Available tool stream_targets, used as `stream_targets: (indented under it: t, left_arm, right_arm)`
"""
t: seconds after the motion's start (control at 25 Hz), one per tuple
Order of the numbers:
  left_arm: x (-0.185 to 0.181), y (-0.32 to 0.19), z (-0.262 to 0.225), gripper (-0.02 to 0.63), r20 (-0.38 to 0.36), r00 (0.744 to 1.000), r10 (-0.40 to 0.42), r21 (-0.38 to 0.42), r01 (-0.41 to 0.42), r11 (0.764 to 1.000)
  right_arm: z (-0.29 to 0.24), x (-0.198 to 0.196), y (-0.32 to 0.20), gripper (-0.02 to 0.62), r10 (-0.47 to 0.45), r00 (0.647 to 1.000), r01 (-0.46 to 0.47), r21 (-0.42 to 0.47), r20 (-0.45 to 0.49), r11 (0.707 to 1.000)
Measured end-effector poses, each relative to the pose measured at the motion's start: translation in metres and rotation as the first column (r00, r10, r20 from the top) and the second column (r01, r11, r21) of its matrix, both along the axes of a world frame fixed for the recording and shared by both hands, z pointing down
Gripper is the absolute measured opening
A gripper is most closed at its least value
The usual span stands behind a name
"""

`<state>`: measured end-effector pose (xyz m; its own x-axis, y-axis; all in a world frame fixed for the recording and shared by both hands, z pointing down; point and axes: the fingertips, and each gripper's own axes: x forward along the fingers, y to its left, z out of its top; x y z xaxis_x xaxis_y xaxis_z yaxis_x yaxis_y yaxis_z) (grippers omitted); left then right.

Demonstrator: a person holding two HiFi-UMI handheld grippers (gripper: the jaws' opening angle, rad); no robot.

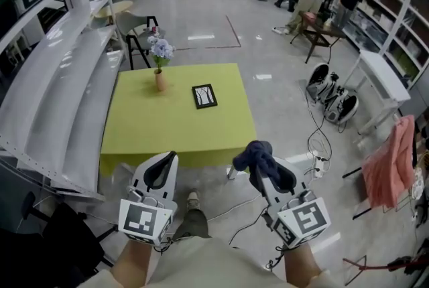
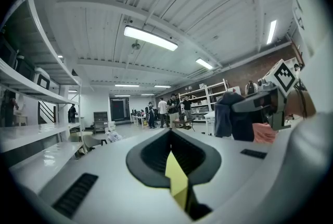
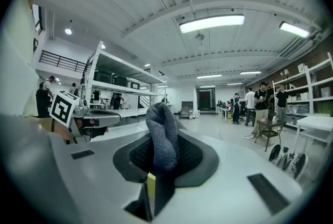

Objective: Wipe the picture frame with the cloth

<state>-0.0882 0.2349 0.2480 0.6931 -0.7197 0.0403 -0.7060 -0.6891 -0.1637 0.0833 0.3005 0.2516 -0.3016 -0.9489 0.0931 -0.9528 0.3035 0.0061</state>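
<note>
Dark cloth (image 1: 263,161) pinched in right gripper (image 1: 260,171) jaws. Left gripper (image 1: 165,163) jaws pressed together, empty. Picture frame (image 1: 204,96) flat on yellow-green counter (image 1: 154,126), 12 o'clock of both.

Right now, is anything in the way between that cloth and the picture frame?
Nothing visible. The right gripper holds the cloth just short of the table; the frame lies flat on it with bare tabletop in front. The vase stands off to the frame's left, clear of the path.

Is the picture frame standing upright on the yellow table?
No, the picture frame lies flat on the yellow table, right of the flower vase.
</note>
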Motion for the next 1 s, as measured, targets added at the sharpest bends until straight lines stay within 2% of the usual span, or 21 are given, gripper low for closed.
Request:
stream_targets:
  t: [0.48, 1.0]
  left_arm:
    - [-0.006, -0.153, 0.003, 0.007, 0.030, 0.999, 0.023, -0.058, -0.021, 0.998]
    - [-0.025, -0.299, 0.007, 0.006, 0.011, 0.998, 0.069, -0.098, -0.067, 0.993]
  right_arm:
    - [0.004, -0.017, -0.150, 0.072, 0.006, 1.000, -0.005, -0.073, 0.004, 0.997]
    - [0.004, -0.043, -0.302, 0.072, 0.031, 0.999, -0.034, -0.107, -0.031, 0.994]
